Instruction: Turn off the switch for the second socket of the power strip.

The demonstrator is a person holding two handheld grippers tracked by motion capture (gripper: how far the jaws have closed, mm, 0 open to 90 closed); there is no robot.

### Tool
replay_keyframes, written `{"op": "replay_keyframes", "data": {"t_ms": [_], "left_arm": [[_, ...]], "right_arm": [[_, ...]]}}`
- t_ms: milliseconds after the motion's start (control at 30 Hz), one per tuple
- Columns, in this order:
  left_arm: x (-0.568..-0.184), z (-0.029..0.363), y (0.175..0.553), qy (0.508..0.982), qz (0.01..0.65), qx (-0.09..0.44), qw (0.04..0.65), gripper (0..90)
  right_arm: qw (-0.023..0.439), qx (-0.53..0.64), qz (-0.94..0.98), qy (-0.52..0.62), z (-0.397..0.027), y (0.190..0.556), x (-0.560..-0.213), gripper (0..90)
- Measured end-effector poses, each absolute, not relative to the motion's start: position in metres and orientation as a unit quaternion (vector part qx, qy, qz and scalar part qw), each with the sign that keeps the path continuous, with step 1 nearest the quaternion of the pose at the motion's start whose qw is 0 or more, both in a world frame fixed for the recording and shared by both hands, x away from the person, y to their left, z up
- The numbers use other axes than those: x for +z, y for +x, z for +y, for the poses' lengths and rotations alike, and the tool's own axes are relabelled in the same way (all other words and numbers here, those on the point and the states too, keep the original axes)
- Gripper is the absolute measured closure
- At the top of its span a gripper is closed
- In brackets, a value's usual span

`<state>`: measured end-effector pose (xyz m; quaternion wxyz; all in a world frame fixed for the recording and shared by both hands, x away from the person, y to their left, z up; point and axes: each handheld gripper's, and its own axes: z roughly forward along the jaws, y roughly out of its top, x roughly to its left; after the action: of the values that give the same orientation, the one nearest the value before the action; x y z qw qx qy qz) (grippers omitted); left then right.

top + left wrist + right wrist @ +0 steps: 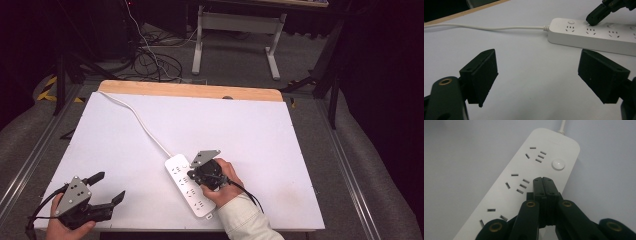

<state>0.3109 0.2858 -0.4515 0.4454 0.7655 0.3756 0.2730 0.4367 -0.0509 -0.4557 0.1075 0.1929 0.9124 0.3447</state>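
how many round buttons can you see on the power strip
1. A single round button sits on the power strip at the end where the cord enters, just ahead of the right gripper, whose jaws are shut. Others may be hidden under that gripper.

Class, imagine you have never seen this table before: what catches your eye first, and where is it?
A white power strip lies near the front of the white table, its cord trailing to the far left corner. The right claw, jaws shut, points down at the strip beside its round button. The left claw rests wide open at front left.
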Motion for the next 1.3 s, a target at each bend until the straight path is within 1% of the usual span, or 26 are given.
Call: {"op": "replay_keyframes", "data": {"t_ms": [367,767,867,1200,1233,1300], "left_arm": [[-0.451,0.286,0.311,0.766,0.374,0.269,0.448,16.6],[-0.452,0.285,0.312,0.768,0.373,0.269,0.446,16.6],[-0.452,0.286,0.312,0.768,0.371,0.270,0.446,16.6],[-0.451,0.286,0.312,0.768,0.372,0.270,0.446,16.6],[-0.451,0.286,0.312,0.768,0.372,0.270,0.446,16.6],[-0.451,0.286,0.312,0.768,0.371,0.270,0.446,16.6]], "right_arm": [[0.136,0.388,0.893,0.183,-0.058,0.427,-0.437,90.0],[0.135,0.418,0.880,0.181,-0.067,0.422,-0.422,90.0],[0.147,0.421,0.878,0.174,-0.069,0.420,-0.416,90.0],[0.139,0.429,0.876,0.174,-0.072,0.421,-0.413,90.0],[0.138,0.428,0.876,0.172,-0.072,0.421,-0.413,88.9],[0.140,0.429,0.876,0.171,-0.072,0.421,-0.413,82.2]]}}
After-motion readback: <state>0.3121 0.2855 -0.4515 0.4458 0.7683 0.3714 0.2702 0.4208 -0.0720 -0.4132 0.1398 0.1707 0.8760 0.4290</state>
